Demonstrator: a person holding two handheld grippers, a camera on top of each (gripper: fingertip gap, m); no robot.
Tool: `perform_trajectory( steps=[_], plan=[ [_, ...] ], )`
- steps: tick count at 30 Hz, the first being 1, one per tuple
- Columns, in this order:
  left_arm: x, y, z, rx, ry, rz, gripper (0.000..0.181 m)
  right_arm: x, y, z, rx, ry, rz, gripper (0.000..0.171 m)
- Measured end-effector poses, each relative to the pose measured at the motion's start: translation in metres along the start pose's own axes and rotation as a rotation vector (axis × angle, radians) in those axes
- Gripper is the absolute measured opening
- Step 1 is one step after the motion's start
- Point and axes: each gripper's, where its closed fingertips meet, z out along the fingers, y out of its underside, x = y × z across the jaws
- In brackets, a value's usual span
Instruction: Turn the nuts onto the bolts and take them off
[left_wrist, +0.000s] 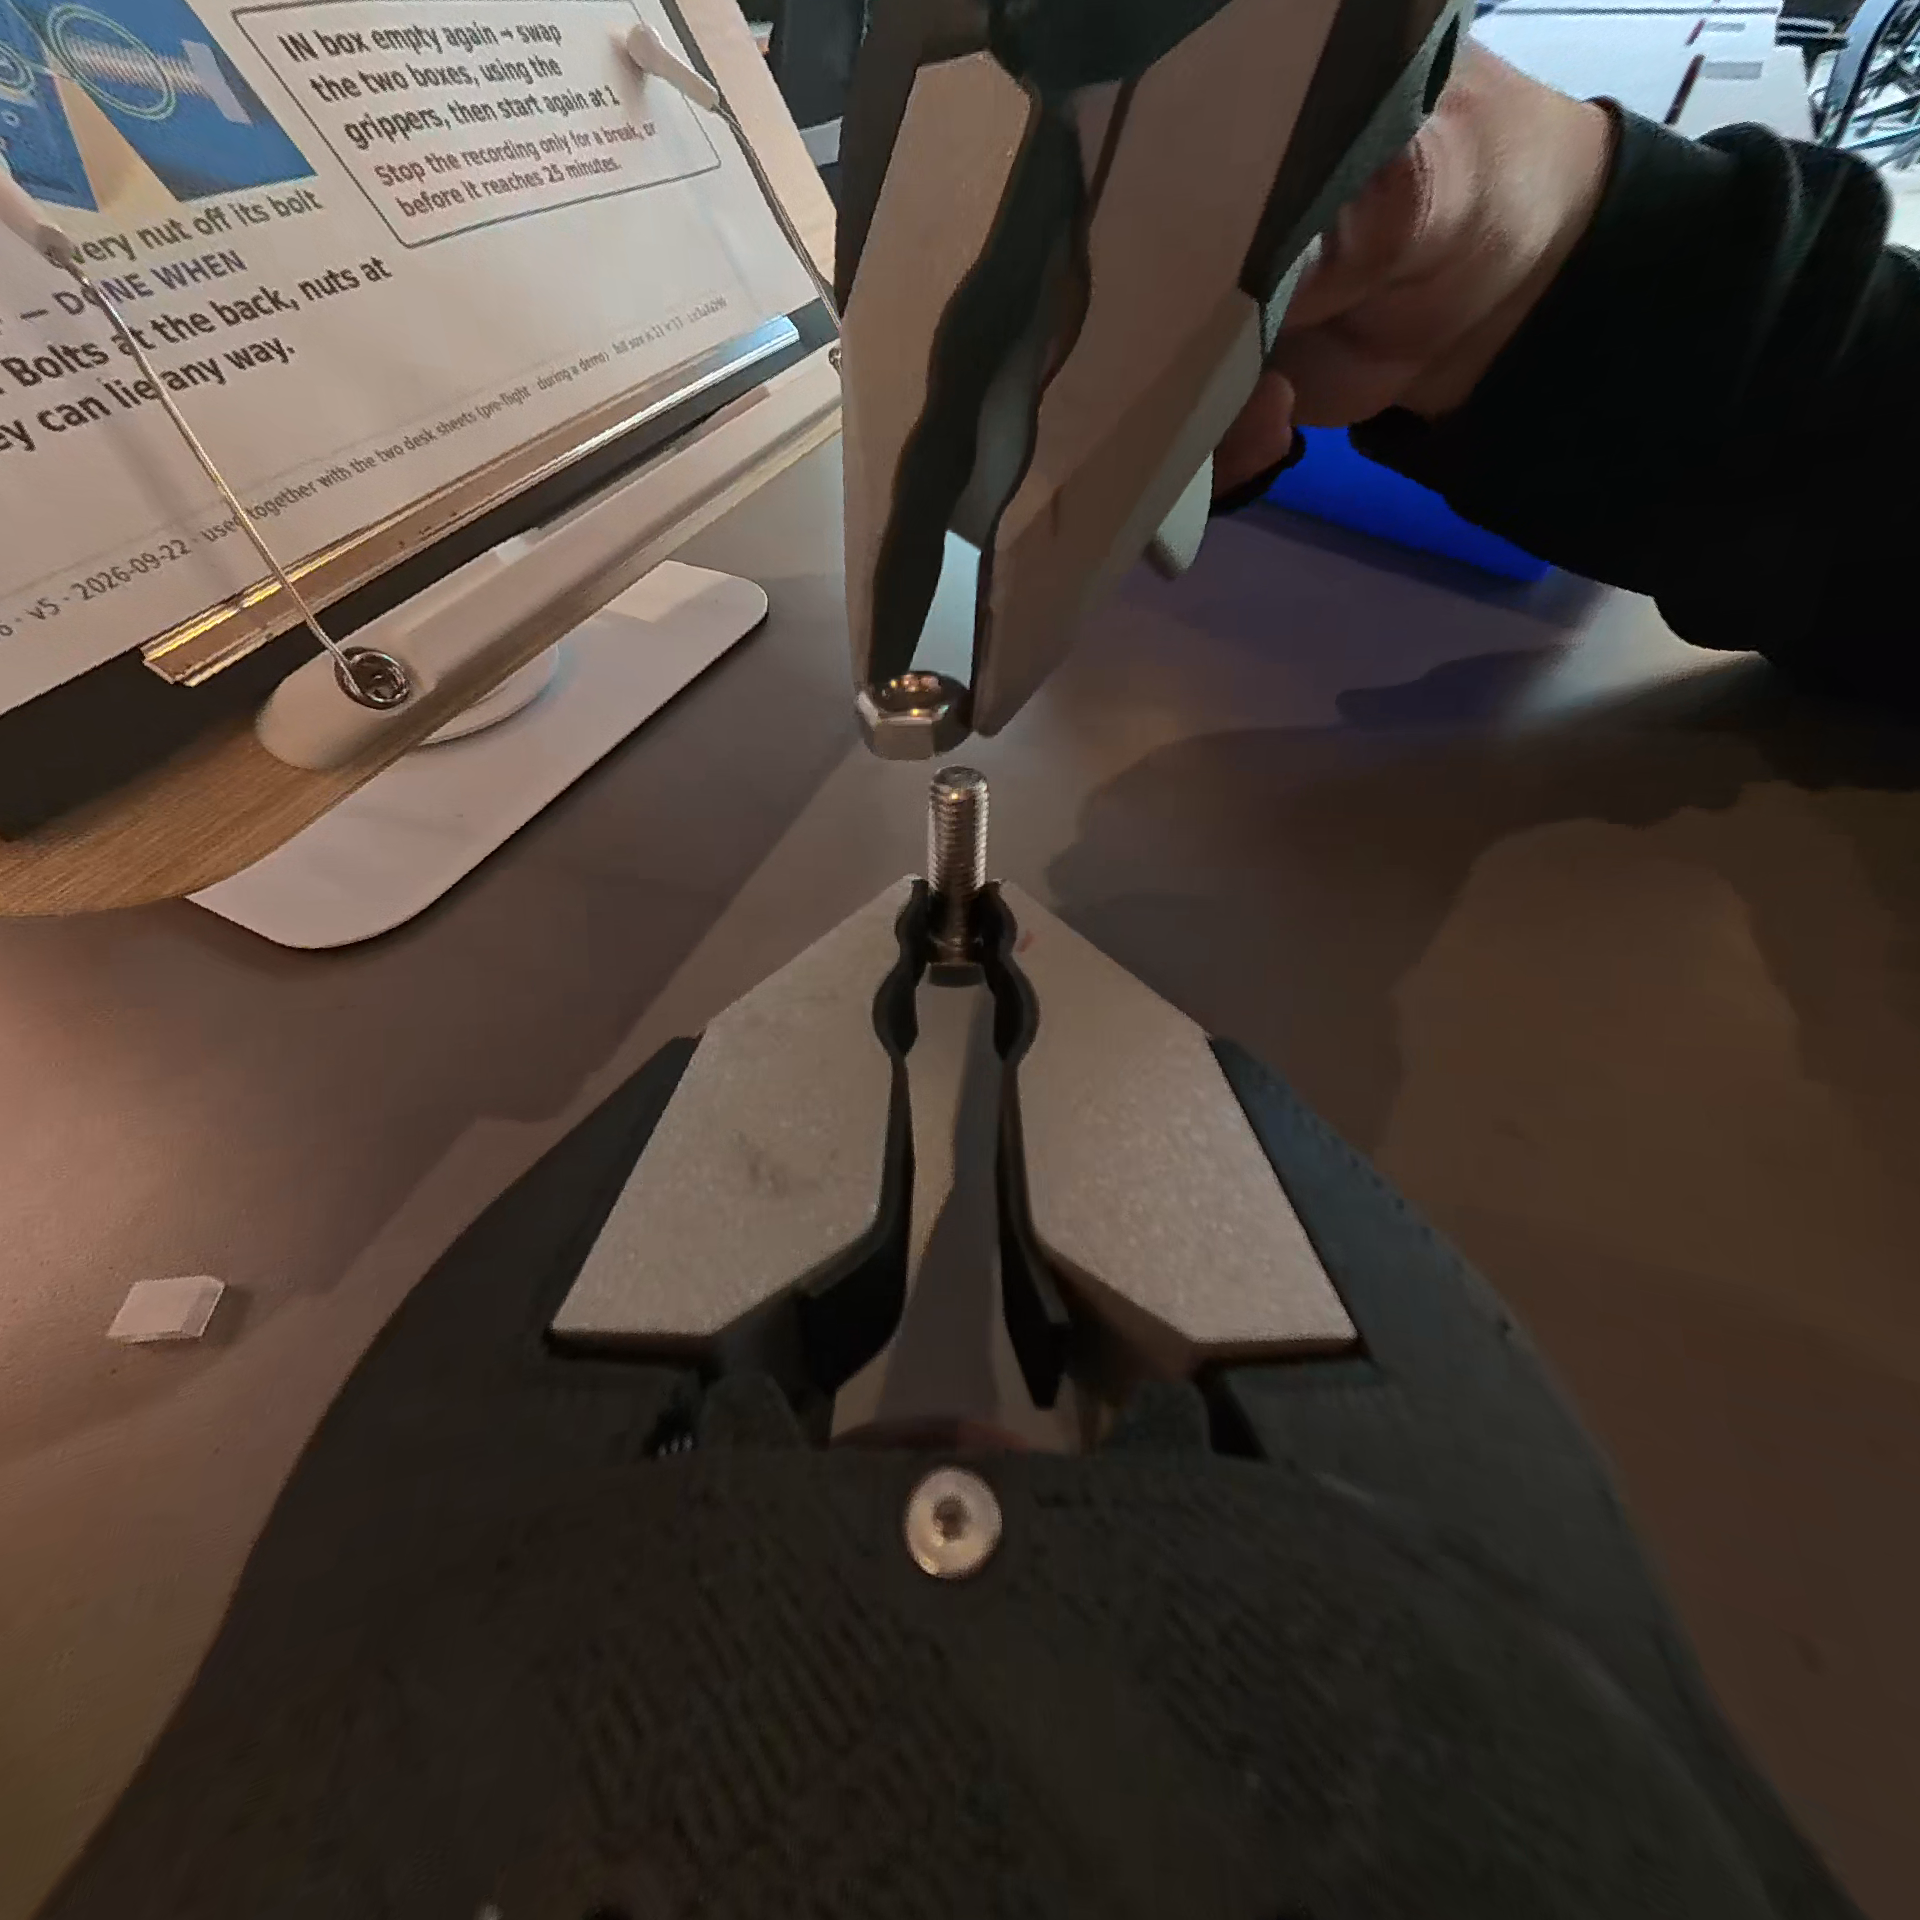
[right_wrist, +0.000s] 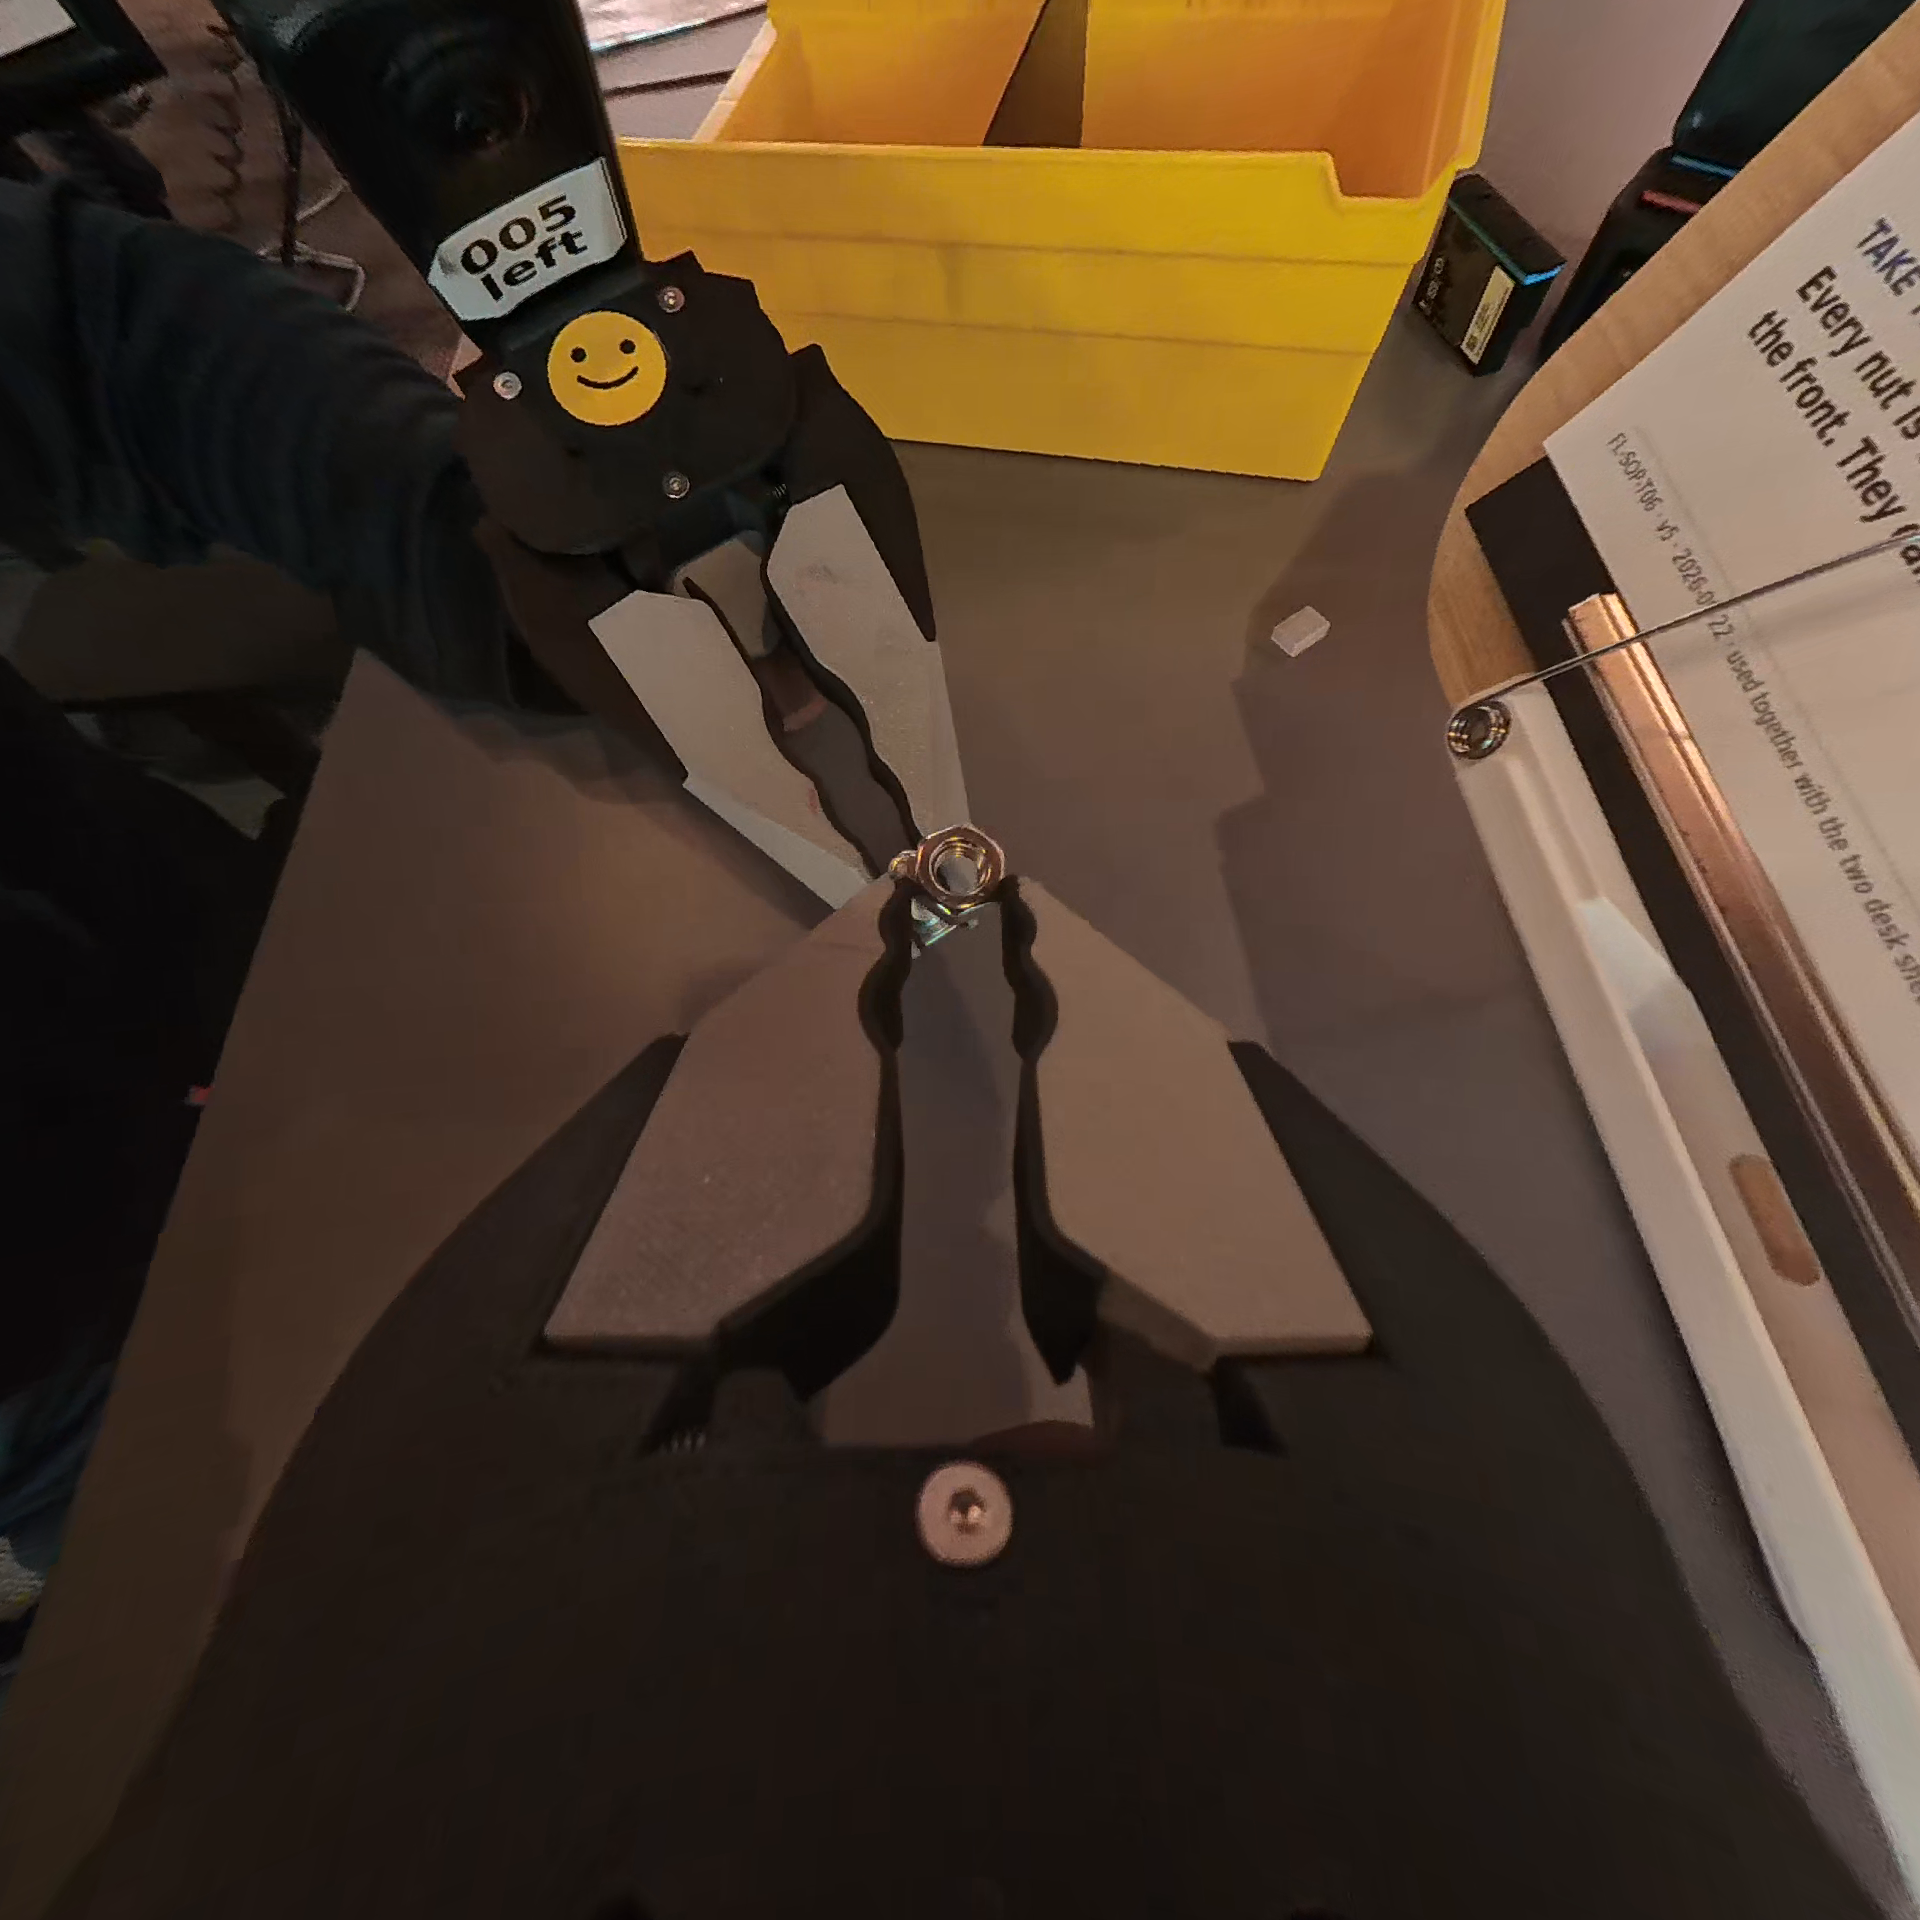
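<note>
Right now my left gripper (left_wrist: 951, 914) has its fingers closed around a bolt (left_wrist: 956, 831), gripping it near the head so the threaded end points away from me. My right gripper (left_wrist: 925, 707) comes down from above with its fingers pinched on a nut (left_wrist: 912, 717), which sits just beyond the bolt's tip, lined up with it and not touching. From the right wrist view, the nut (right_wrist: 951, 862) shows its hole end-on. Both are above the dark table (left_wrist: 1455, 1039); a yellow bin (right_wrist: 1039, 291) stands farther back and a document stand (left_wrist: 416, 416) beside them.
</note>
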Motion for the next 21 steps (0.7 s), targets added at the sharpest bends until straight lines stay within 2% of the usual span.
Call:
perform_trajectory(
  steps=[21],
  plan=[
    [-0.0050,-0.0008,-0.0008,-0.008,-0.065,0.051,0.007,-0.0075,0.0020,0.0065,-0.053,0.006,0.011,0.014]
  ],
)
